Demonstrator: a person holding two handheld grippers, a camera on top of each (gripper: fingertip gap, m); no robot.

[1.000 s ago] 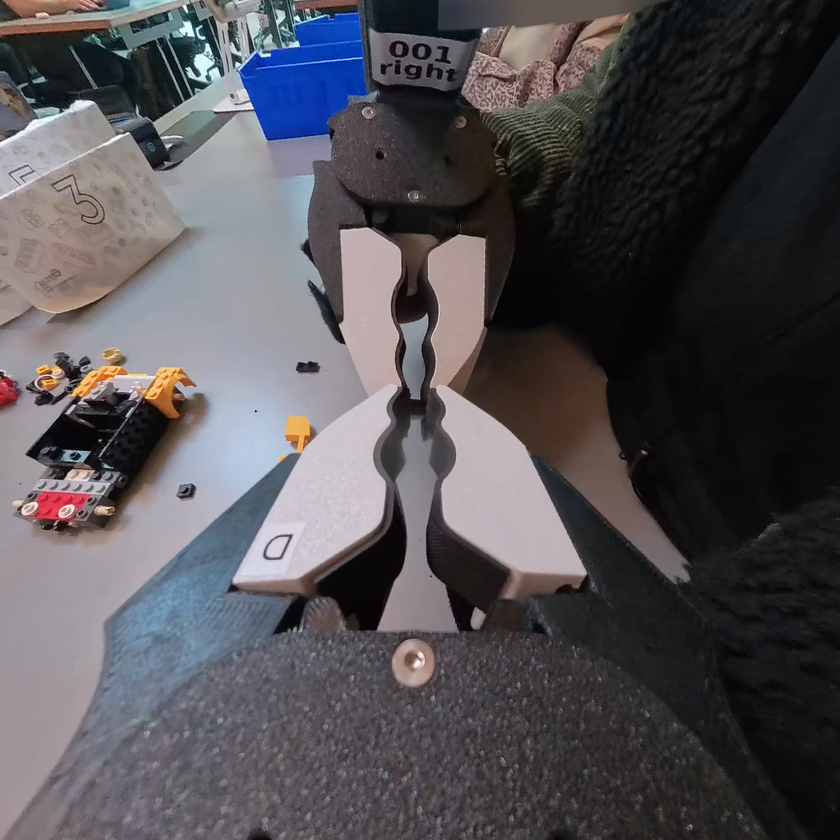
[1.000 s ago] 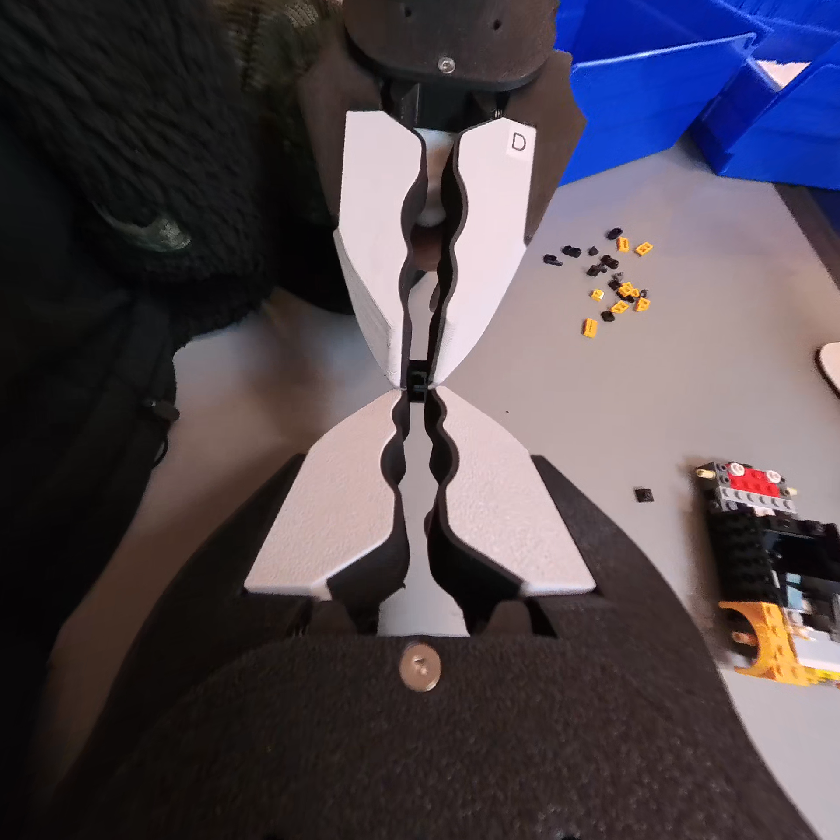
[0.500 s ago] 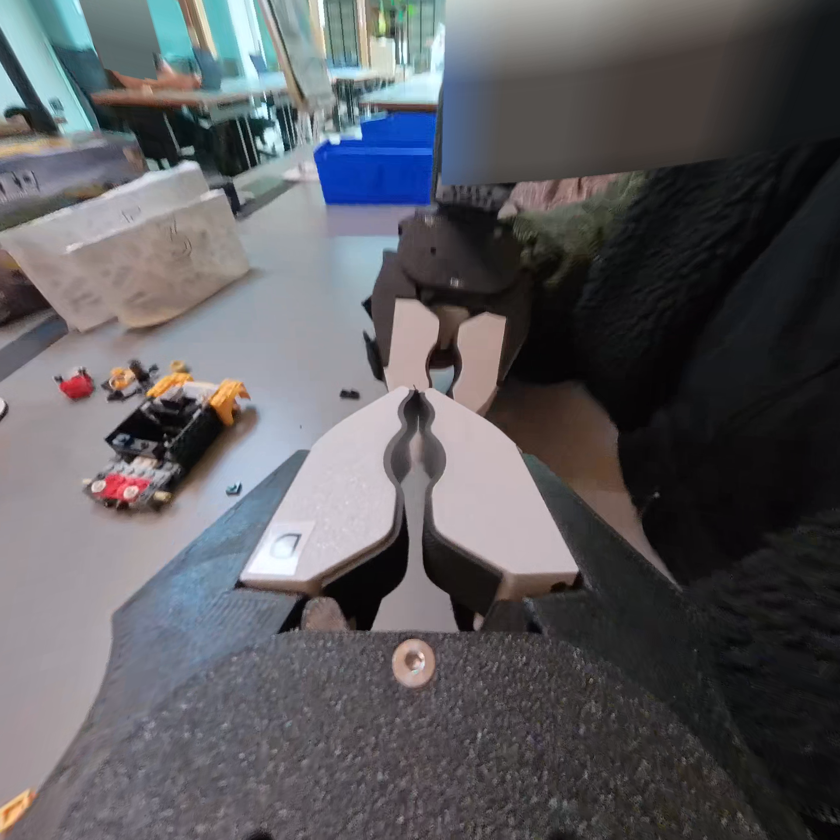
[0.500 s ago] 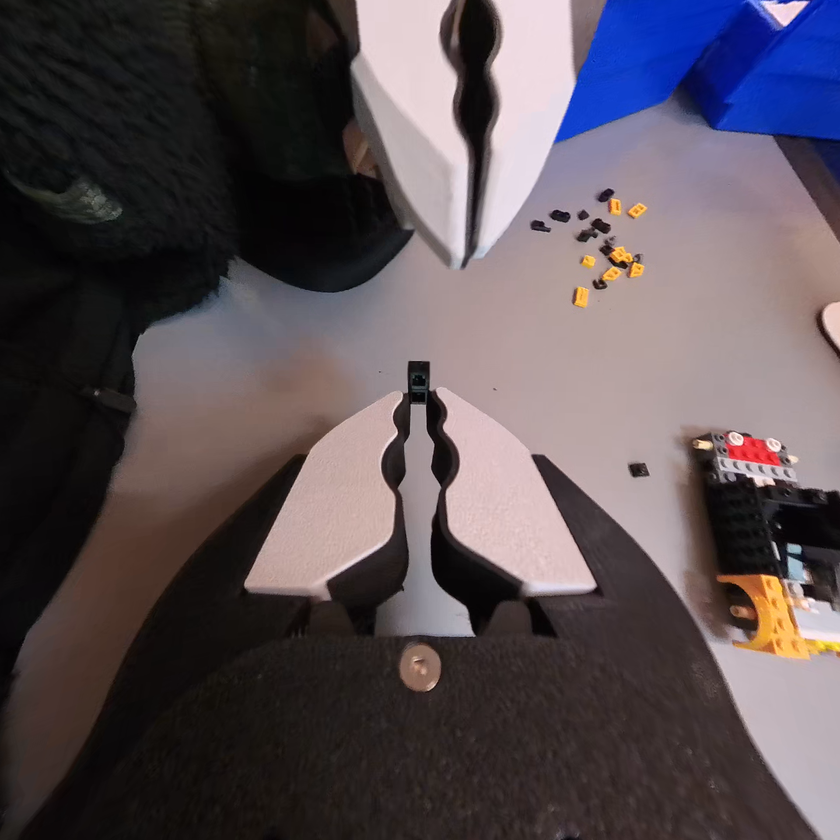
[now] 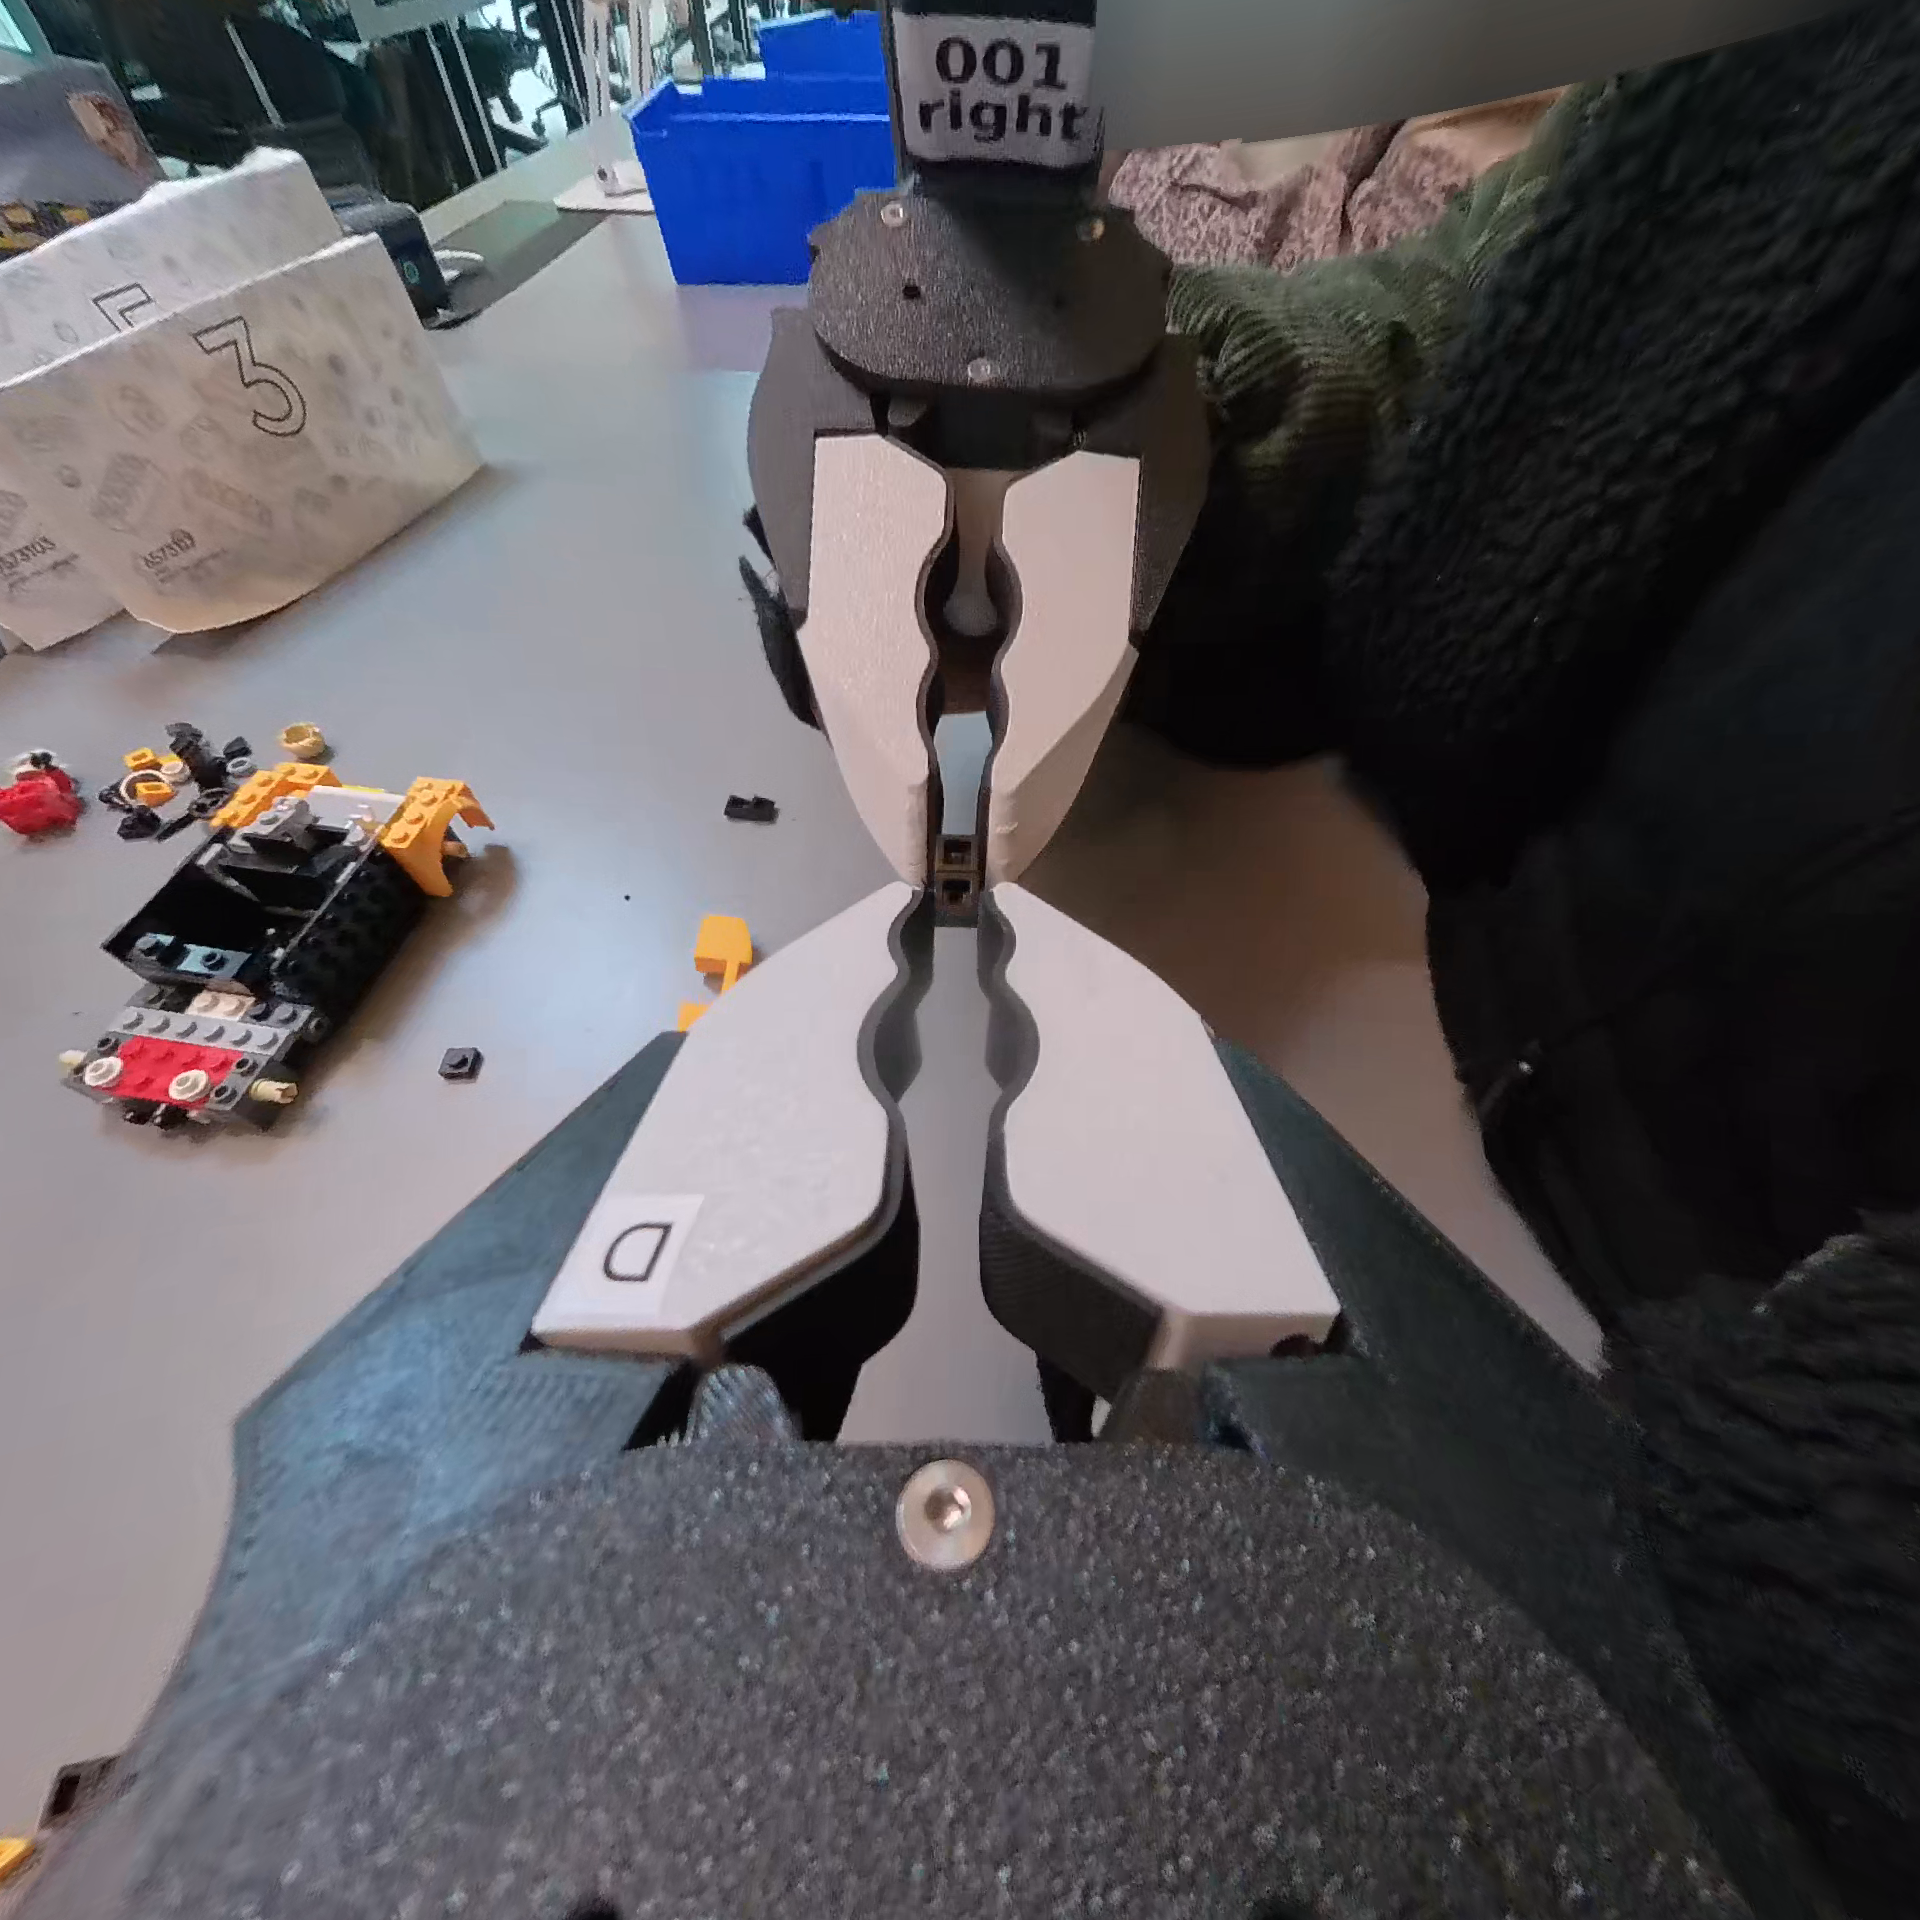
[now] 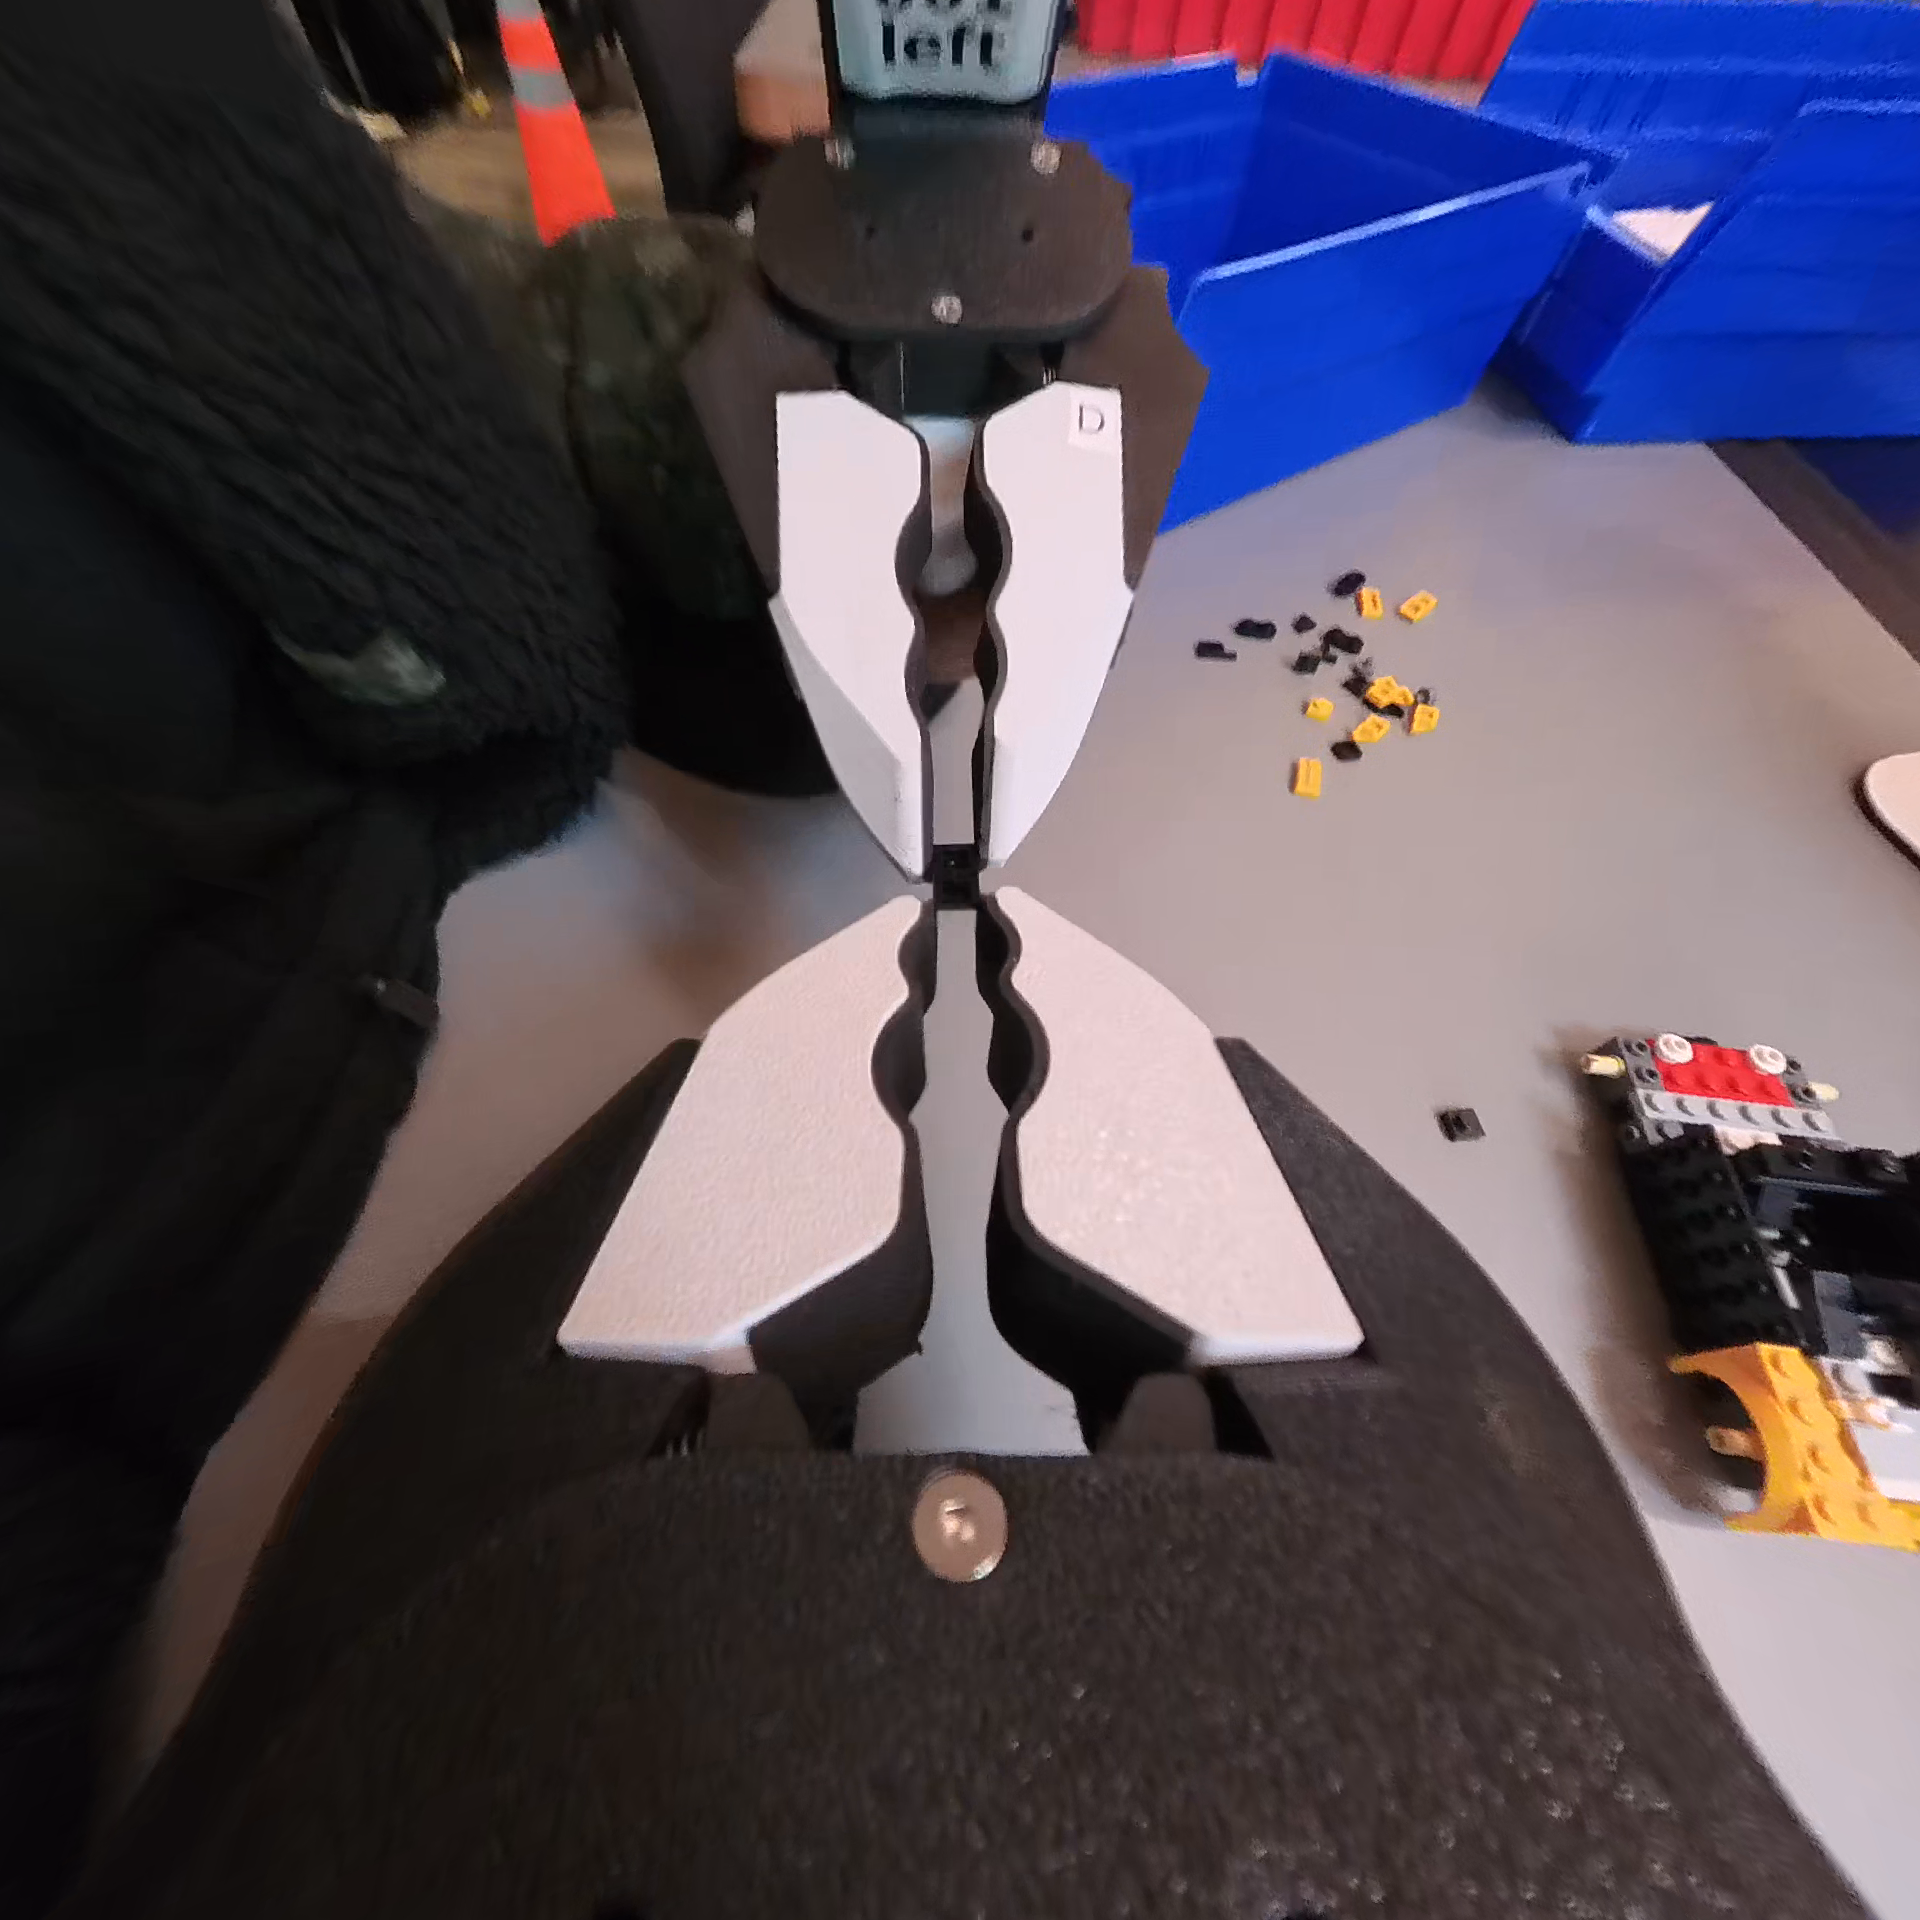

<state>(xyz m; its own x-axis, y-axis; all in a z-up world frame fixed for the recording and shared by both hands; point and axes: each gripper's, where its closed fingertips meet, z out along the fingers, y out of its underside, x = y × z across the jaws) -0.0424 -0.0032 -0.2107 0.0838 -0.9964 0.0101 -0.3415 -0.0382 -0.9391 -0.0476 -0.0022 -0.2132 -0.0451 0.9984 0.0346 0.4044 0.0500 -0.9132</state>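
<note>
- This looks like a shared workroom or lab, not a home: a long grey table [image 5: 582, 582] runs on toward further desks and chair legs in the dim background [image 5: 436, 94].
- Blue plastic storage bins [image 6: 1538, 270] stand stacked along the table's far edge.
- Numbered white paper bags [image 5: 208, 436] lean in a row, beside a half-built toy brick car [image 5: 270, 935] and loose small bricks [image 6: 1361, 686].
- An orange traffic cone [image 6: 551, 135] stands on the floor beyond.
</note>
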